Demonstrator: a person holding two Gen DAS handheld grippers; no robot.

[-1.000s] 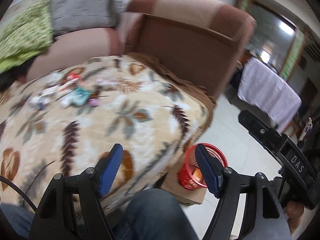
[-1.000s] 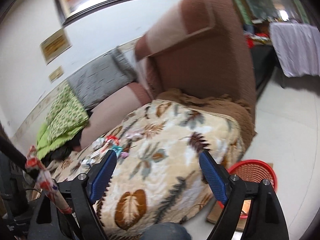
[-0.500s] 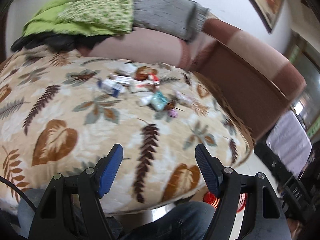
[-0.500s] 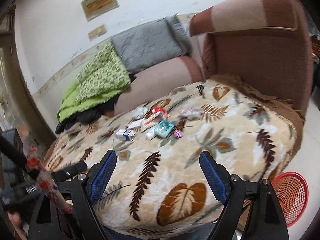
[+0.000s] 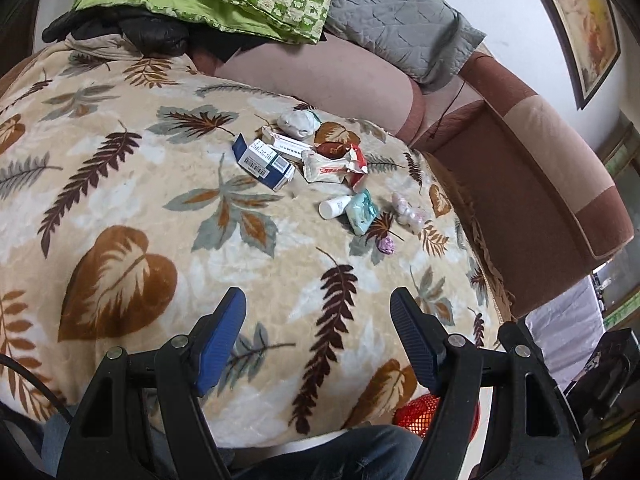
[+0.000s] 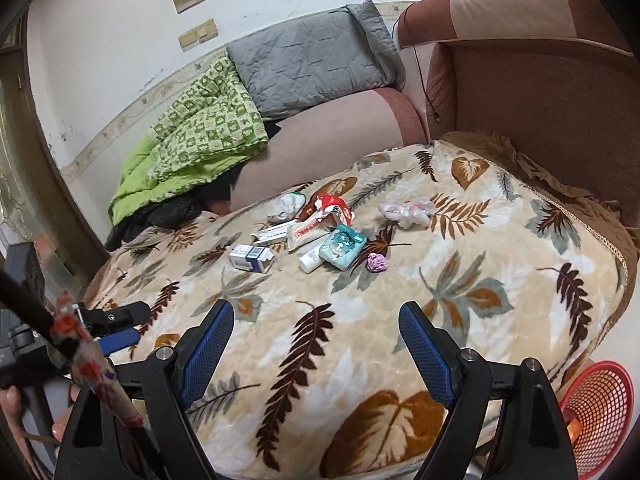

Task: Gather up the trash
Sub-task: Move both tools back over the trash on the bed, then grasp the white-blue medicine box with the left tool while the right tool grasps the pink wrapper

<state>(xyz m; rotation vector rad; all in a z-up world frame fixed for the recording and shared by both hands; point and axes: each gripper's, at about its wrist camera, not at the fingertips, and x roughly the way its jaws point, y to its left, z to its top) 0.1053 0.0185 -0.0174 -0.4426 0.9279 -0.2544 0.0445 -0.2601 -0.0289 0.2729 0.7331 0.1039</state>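
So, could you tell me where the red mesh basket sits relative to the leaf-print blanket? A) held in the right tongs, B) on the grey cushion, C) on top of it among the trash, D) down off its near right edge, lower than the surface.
D: the red mesh basket shows below the near right edge of the leaf-print blanket, apart from the trash, and both tongs are open and empty.

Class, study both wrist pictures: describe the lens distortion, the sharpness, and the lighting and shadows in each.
Left wrist view: strong fisheye bulge curves the leaf-print blanket, dark corners, trash pile sharp, light soft with faint shadows. Right wrist view: the same bulge bends the wall, even light without glare, red basket cut off at the dark edge, blue-padded right hand-held gripper crisp in the foreground.
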